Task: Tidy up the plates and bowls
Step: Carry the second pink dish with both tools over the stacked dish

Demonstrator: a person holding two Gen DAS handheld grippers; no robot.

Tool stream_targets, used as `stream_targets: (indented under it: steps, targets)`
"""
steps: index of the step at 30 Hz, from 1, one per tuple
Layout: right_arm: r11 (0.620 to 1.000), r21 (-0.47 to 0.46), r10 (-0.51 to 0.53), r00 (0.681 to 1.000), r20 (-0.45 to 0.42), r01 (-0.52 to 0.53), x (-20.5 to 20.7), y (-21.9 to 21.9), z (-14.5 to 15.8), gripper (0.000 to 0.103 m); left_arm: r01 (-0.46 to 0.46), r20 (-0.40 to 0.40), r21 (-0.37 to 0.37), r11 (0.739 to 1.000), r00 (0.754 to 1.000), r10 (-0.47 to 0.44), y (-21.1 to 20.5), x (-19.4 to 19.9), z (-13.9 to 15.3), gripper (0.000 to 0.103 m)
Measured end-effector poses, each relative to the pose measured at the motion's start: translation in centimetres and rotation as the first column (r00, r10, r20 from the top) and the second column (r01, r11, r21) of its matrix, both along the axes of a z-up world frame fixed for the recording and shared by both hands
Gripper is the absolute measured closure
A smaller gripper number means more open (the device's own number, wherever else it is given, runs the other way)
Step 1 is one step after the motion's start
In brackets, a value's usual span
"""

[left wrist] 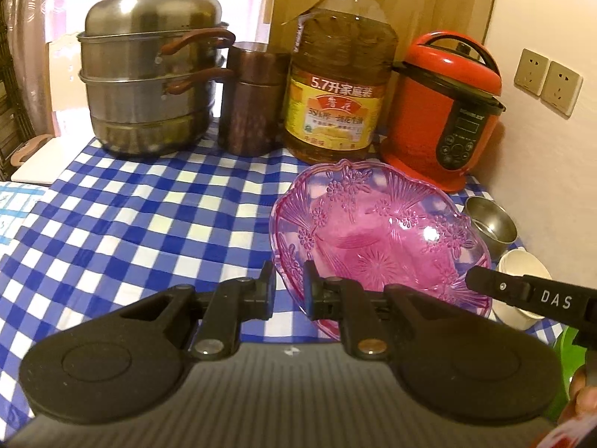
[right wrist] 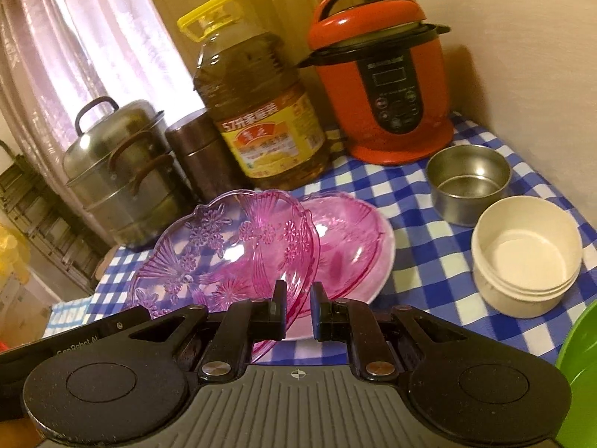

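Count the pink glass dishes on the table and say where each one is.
2. The tilted pink dish is pinched at its rim by the left gripper. The second pink dish lies on a white plate behind it. More could be hidden underneath.

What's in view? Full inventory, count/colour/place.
steamer: 1, steel, back left
canister: 1, brown, between steamer and oil
oil bottle: 1, amber, yellow cap, back centre
cooker: 1, red, back right by wall
pink dish: 1, clear pink, tilted, centre, held at both rims
second pink dish: 1, under the first
white plate: 1, under both dishes
steel bowl: 1, right
cream bowl: 1, right, nearer
green item: 1, right edge, cut off
tablecloth: 1, blue-white check
sockets: 2, beige, wall
left hand-held gripper: on dish rim
right hand-held gripper: on dish rim
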State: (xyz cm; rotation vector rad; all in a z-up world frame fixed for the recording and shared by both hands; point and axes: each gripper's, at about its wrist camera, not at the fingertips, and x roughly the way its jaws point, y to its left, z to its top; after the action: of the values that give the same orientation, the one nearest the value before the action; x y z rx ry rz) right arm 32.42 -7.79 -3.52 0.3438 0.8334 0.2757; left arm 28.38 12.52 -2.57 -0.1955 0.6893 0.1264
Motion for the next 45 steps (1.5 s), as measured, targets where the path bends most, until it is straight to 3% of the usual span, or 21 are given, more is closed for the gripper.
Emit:
stream_targets:
  steps: [11, 21, 45]
  targets:
    - [0.998, -0.031, -0.056, 0.998, 0.011, 0.057, 2.1, -2.7, -0.2, 0.09, 0.035, 0.018, -0.055, 0.998, 0.999, -0.034, -2.2, 3.0, -0.5, 0.09]
    - [0.998, -0.053, -0.037, 0.999, 0.008, 0.038, 4.7, -3.6, -1.6, 0.09, 0.036, 0.025, -0.047, 0.998, 0.999, -0.035, -3.0, 5.8, -2.0, 0.09]
    - [0.979, -0.196, 0.06, 0.998, -0.008, -0.061, 8.3, -1.0, -4.8, 0.089, 0.046, -0.033, 0.075, 0.996, 0.999, -0.043, -3.2, 9.2, -4.9, 0.089]
